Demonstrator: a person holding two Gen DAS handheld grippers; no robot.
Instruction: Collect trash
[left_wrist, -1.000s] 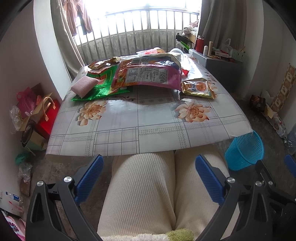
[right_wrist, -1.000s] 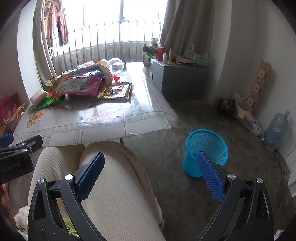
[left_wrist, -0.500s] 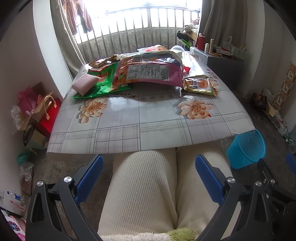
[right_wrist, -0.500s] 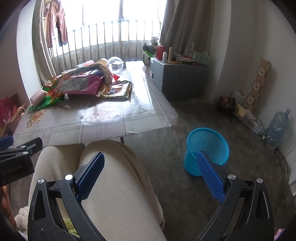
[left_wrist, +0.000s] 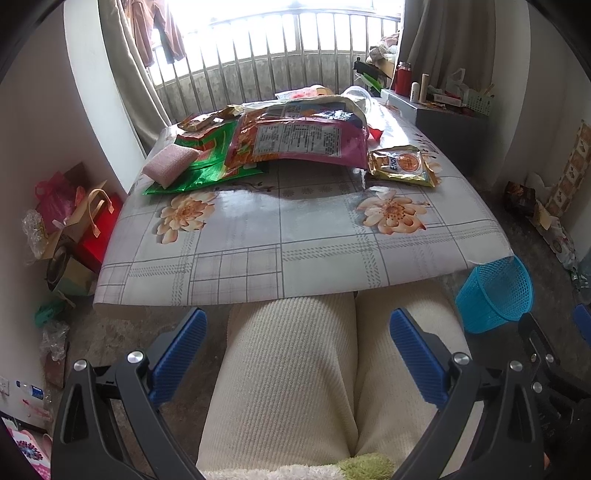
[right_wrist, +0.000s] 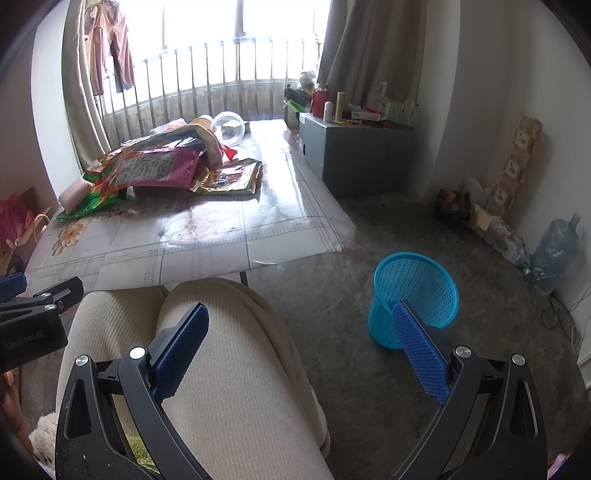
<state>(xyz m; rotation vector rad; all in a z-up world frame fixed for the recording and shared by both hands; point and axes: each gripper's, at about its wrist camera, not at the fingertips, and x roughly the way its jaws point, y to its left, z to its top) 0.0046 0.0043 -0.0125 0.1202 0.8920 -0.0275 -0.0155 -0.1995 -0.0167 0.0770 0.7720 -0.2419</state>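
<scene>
Trash lies at the far end of the floral table (left_wrist: 280, 236): a large pink-red snack bag (left_wrist: 299, 140), a green bag (left_wrist: 207, 162), a small yellow packet (left_wrist: 400, 164), a pink sponge (left_wrist: 168, 166) and a clear plastic tub (right_wrist: 229, 127). A blue mesh bin (right_wrist: 413, 299) stands on the floor right of the table, and it shows in the left wrist view (left_wrist: 496, 293). My left gripper (left_wrist: 297, 350) is open and empty above my knees. My right gripper (right_wrist: 299, 350) is open and empty, its right finger in front of the bin.
My legs in cream trousers (left_wrist: 314, 376) fill the space below both grippers. A grey cabinet (right_wrist: 354, 155) stands right of the table. Bags (left_wrist: 81, 221) crowd the floor at the left. A water jug (right_wrist: 554, 251) and clutter line the right wall.
Both grippers have risen or tipped a little, so the table and bin sit slightly lower in view. Both stay open and empty. Nothing on the table has moved.
</scene>
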